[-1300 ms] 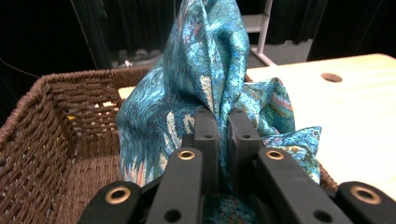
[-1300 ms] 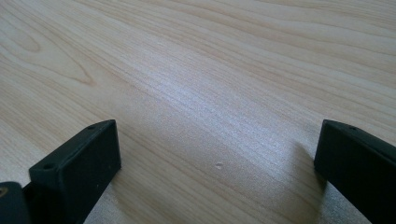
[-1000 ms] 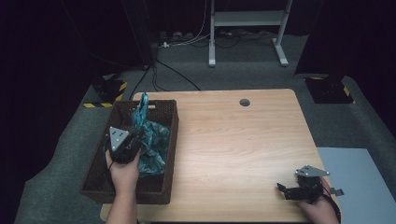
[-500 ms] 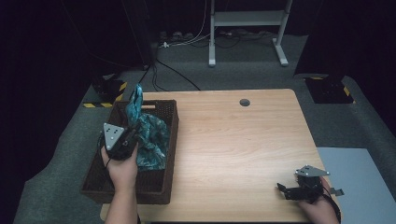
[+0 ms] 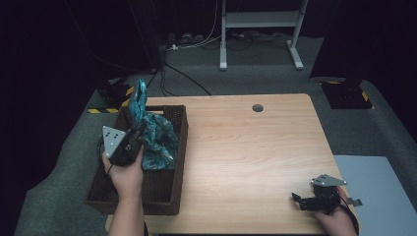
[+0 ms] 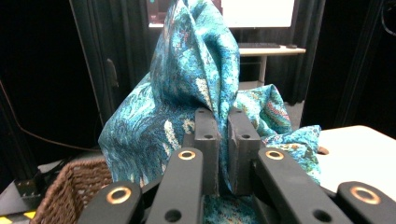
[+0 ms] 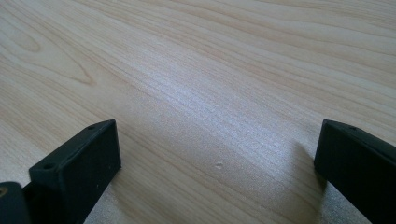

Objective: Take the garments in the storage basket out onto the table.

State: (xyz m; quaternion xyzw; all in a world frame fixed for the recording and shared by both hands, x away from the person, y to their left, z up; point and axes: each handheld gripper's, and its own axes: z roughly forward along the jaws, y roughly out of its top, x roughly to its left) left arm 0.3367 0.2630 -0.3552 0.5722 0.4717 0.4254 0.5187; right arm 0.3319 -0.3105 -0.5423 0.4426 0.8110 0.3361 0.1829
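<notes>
A teal patterned cloth (image 5: 152, 132) rises out of a dark wicker basket (image 5: 169, 189) at the table's left edge, one corner pulled up to a peak. My left gripper (image 5: 136, 132) is shut on a fold of the cloth, above the basket. In the left gripper view the cloth (image 6: 187, 93) stands tall between the closed jaws of the left gripper (image 6: 223, 128), with the basket rim (image 6: 70, 186) below. My right gripper (image 5: 298, 198) rests low over the table's near right corner. In the right gripper view the right gripper (image 7: 217, 154) stands open over bare wood.
The wooden table (image 5: 246, 152) has a round cable hole (image 5: 257, 107) near its far edge. A white stand (image 5: 258, 29) and cables lie on the floor beyond. A grey mat (image 5: 378, 191) lies by the table's right side.
My left gripper has lifted and drawn back toward the near left, pulling the cloth higher out of the basket. The right gripper has stayed put.
</notes>
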